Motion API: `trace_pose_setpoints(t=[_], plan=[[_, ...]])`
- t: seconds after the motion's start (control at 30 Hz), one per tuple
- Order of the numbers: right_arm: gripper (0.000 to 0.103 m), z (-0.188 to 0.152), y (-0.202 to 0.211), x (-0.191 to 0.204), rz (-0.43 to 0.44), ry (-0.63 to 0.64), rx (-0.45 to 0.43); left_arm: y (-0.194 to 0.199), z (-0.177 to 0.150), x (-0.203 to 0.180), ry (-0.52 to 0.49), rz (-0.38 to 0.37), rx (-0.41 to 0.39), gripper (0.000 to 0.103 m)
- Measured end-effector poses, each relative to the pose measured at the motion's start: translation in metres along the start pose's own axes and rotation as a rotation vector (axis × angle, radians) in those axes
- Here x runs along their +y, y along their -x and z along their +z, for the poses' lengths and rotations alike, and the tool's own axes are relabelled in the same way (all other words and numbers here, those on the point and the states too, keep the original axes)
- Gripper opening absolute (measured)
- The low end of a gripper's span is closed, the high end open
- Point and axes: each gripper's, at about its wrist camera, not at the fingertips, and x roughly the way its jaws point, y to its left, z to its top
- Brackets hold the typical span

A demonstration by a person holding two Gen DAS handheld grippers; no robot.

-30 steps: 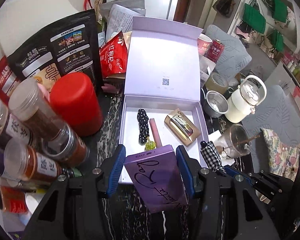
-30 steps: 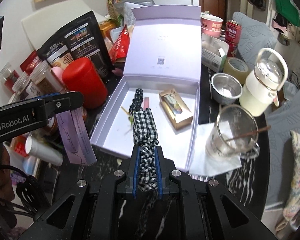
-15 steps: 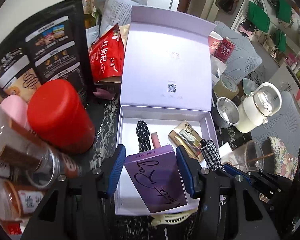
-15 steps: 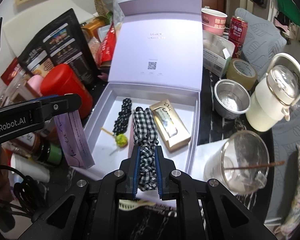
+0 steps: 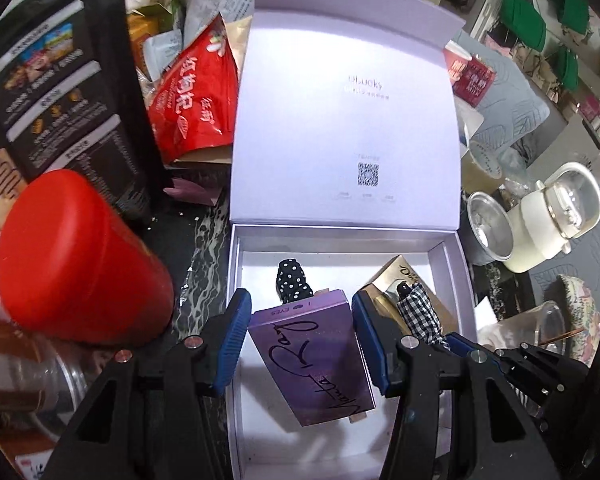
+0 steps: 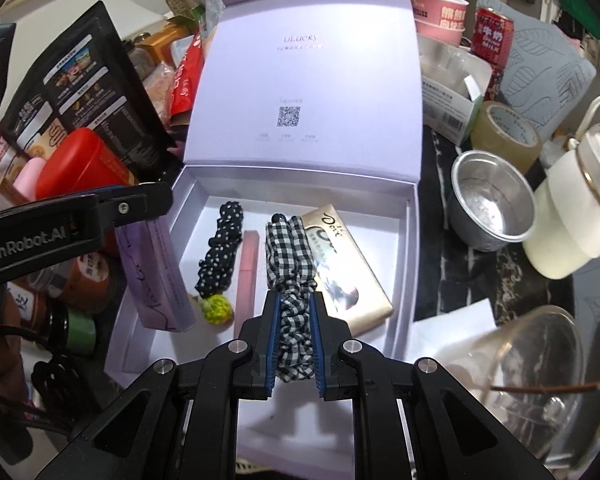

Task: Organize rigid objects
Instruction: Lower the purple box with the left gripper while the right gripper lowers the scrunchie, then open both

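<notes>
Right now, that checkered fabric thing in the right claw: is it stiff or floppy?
Probably floppy: the checkered scrunchie bunches and wrinkles between the right gripper pads. It likely weighs little, being gathered cloth. It should not roll or break when dropped into the lavender box.

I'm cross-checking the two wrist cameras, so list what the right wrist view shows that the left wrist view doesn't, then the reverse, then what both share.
Only the right wrist view shows the pink stick, the yellow-green pompom and the tape roll.

Only the left wrist view shows the purple box's handwritten face and the green bags hanging behind.

Both show the open lavender box, polka-dot scrunchie, gold packet, the left gripper holding the purple box and the right gripper clamping the checked scrunchie.
</notes>
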Motion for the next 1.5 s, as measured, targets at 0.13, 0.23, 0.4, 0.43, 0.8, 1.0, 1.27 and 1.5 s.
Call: trace_pose_setpoints(t=[0.13,0.23,0.4,0.43,0.8,1.0,1.27,1.5], plan=[[0.014,0.001,-0.011,0.000,-0.001,0.008,0.014,-0.015,0.002,-0.002,-0.023,0.006,0.020,0.052],[0.014,0.000,-0.018,-0.001,-0.005,0.013,0.022,-0.025,0.003,-0.004,-0.040,0.017,0.032,0.052],[0.015,-0.002,-0.029,-0.004,0.004,0.006,0.043,-0.038,0.002,-0.009,-0.050,0.028,0.050,0.052],[0.015,-0.002,-0.031,-0.004,0.005,0.008,0.045,-0.040,0.002,-0.009,-0.050,0.031,0.055,0.052],[0.017,-0.003,-0.042,0.001,-0.011,0.030,0.074,-0.056,0.000,-0.004,-0.027,0.076,0.104,0.052],[0.018,-0.002,-0.039,0.001,-0.027,0.020,0.077,-0.055,0.000,0.000,-0.006,0.059,0.125,0.052],[0.028,0.000,-0.022,-0.002,-0.064,0.014,0.056,-0.037,-0.001,-0.001,-0.013,0.048,0.117,0.052],[0.028,0.006,0.002,-0.006,-0.094,0.019,0.020,-0.015,0.002,-0.006,-0.023,0.050,0.087,0.074]])
